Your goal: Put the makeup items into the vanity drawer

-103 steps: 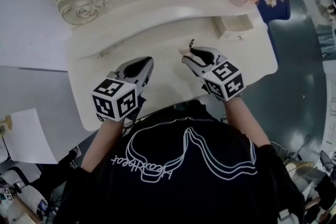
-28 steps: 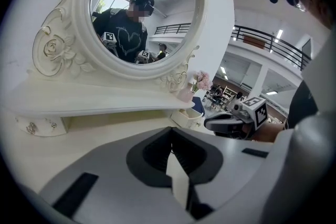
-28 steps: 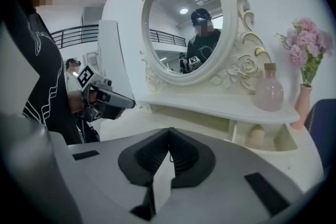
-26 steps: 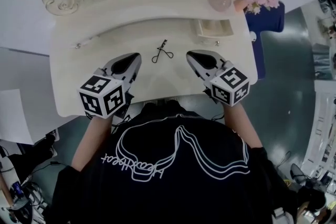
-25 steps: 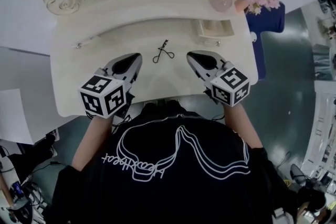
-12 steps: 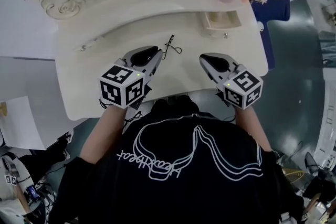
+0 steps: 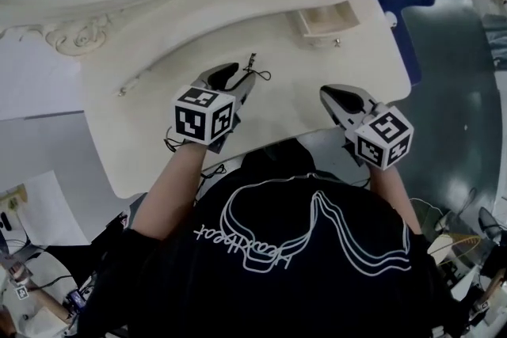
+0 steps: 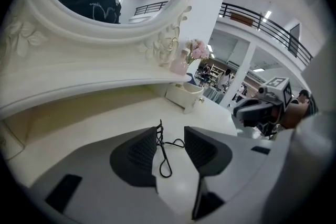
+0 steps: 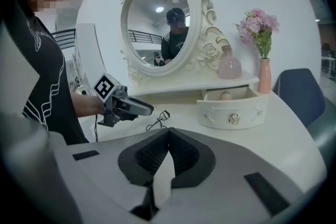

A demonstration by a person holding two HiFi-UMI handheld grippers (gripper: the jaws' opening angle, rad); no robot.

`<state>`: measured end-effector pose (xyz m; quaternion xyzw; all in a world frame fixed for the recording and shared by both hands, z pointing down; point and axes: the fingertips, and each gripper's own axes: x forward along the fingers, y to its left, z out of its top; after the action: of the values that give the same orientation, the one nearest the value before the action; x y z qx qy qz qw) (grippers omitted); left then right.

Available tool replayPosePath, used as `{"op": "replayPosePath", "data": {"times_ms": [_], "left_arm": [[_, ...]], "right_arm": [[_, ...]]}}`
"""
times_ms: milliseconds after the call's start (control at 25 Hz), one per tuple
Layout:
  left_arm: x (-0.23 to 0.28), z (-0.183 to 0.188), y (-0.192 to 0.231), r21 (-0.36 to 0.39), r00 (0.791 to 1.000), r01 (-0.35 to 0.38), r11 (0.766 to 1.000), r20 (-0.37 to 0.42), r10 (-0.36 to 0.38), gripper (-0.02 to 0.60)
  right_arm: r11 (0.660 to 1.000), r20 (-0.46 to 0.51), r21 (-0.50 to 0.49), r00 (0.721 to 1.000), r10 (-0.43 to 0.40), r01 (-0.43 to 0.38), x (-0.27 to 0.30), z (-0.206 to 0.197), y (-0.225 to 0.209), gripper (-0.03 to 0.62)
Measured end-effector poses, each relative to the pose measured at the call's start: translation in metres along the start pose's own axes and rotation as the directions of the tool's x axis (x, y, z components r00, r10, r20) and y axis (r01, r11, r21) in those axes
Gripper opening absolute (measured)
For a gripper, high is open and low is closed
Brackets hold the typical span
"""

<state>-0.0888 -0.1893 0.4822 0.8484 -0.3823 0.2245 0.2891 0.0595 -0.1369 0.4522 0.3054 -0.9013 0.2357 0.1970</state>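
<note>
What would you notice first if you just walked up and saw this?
Probably the thin black eyelash curler lying on the white vanity top, right between the opening jaws of the left tool. Next come the big mirror in its carved frame behind it, and the pink flowers on the shelf at the right, over a small open drawer.

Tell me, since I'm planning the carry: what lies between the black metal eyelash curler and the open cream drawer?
Nothing but bare cream tabletop, as the head view shows.

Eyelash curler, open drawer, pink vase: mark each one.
eyelash curler (image 8: 163, 148), left gripper view, on its thin shaft
open drawer (image 9: 215, 113), right gripper view, on its front panel
pink vase (image 9: 264, 78), right gripper view, on its body
</note>
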Motion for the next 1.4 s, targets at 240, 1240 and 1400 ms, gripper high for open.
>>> {"op": "replayPosePath", "data": {"times_ms": [240, 1240, 1400], "left_arm": [[0.026, -0.018, 0.014, 0.011, 0.996, -0.009, 1.000, -0.090, 0.010, 0.150], [0.027, -0.022, 0.019, 0.027, 0.990, -0.079, 0.997, -0.113, 0.081, 0.063], [0.020, -0.014, 0.014, 0.026, 0.991, -0.102, 0.994, -0.079, 0.104, 0.058]], "right_arm": [[0.999, -0.003, 0.036, 0.999, -0.034, 0.034, -0.005, -0.010, -0.009, 0.005], [1.000, -0.022, -0.010, 1.000, 0.021, -0.021, 0.006, 0.006, -0.011, 0.003], [0.999, -0.017, -0.014, 0.999, 0.039, -0.039, 0.005, 0.008, -0.013, 0.003]]}}
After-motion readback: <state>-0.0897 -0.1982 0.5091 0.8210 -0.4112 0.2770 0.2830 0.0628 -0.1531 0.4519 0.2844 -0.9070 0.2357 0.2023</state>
